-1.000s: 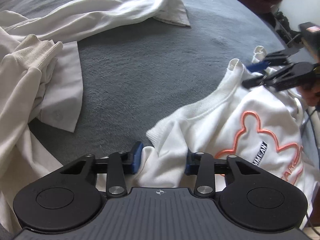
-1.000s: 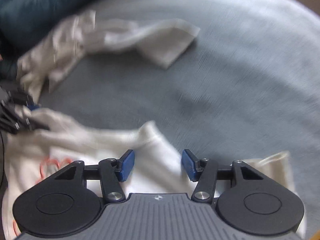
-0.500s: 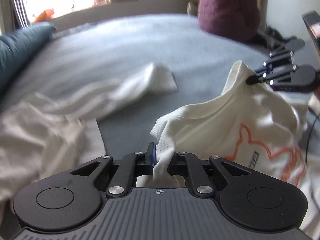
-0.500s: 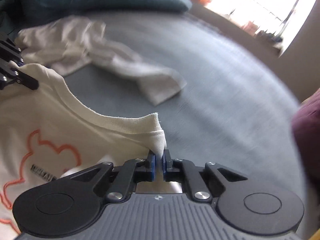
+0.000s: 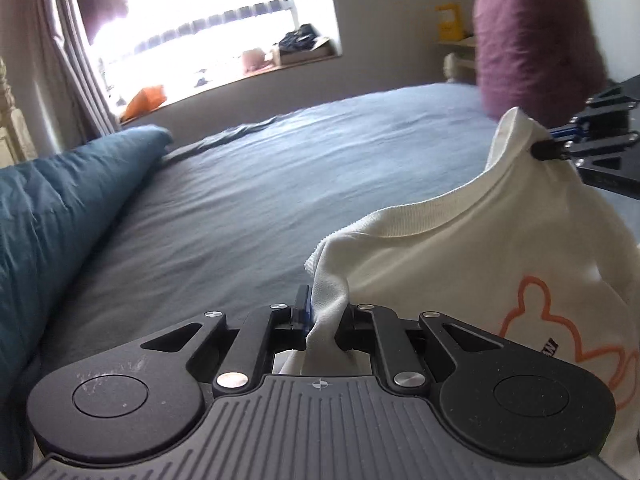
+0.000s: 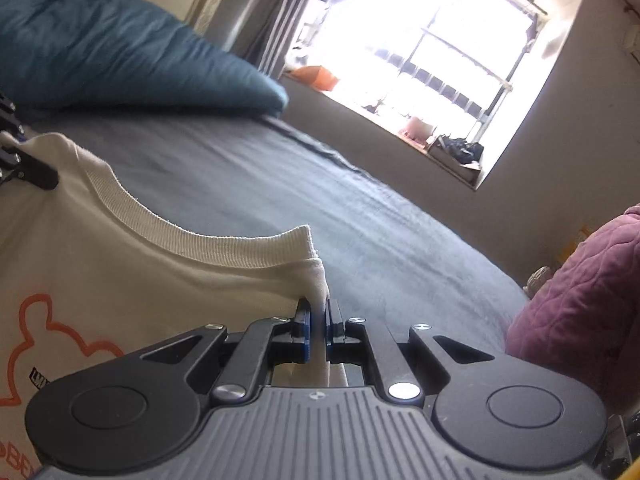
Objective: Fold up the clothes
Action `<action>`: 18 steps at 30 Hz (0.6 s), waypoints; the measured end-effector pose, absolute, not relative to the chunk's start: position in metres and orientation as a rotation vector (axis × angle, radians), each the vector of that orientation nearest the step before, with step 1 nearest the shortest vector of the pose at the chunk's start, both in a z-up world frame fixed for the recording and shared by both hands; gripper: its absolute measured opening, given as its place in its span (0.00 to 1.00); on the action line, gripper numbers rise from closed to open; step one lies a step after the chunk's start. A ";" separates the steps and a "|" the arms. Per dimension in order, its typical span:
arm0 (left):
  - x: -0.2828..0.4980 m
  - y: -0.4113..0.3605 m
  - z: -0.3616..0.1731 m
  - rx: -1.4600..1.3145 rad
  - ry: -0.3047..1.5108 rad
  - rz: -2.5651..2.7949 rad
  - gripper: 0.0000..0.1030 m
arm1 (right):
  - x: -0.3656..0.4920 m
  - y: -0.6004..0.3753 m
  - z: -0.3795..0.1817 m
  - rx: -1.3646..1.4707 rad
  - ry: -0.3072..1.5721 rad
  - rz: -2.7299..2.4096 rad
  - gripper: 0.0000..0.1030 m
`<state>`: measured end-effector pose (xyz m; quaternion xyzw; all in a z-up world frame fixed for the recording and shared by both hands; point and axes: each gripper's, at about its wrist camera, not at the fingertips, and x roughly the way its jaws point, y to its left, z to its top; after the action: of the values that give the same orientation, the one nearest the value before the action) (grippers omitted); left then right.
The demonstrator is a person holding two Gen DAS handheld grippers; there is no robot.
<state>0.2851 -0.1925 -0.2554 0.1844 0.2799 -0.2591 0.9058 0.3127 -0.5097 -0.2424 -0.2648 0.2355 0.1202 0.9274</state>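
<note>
A white T-shirt [image 5: 480, 256] with an orange outline print hangs lifted above the grey bed [image 5: 280, 184], held by its two shoulders. My left gripper [image 5: 325, 312] is shut on one shoulder, the cloth bunched between its blue pads. In the right wrist view my right gripper [image 6: 317, 320] is shut on the other shoulder of the T-shirt [image 6: 120, 280], just beside the ribbed collar [image 6: 208, 244]. Each gripper shows in the other's view: the right gripper [image 5: 548, 148] at the far right, the left gripper [image 6: 44, 178] at the far left.
A teal duvet [image 5: 60, 216] lies piled along the left of the bed. A purple quilted cushion [image 5: 536, 36] stands at the far right. Behind the bed is a bright window [image 6: 440, 52] with clutter on its sill, and curtains [image 5: 76, 48] beside it.
Both grippers closed on the T-shirt's shoulders and rose with it, tilting up. The other white clothes on the bed have dropped out of view; the window and wall now show.
</note>
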 end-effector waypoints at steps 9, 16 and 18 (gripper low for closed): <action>0.307 -0.209 -0.337 0.375 0.773 -0.431 0.41 | 0.389 -0.512 -0.341 -0.330 0.767 0.246 0.29; 0.288 -0.175 -0.293 0.264 0.746 -0.424 0.59 | 0.379 -0.563 -0.329 -0.141 0.824 0.203 0.54; 0.277 -0.163 -0.272 0.218 0.734 -0.435 0.60 | 0.367 -0.587 -0.304 -0.064 0.787 0.184 0.56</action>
<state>0.2773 -0.1631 -0.2721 0.1055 0.3551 -0.2104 0.9047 0.3669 -0.5870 -0.3041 -0.0312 0.3830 0.0894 0.9189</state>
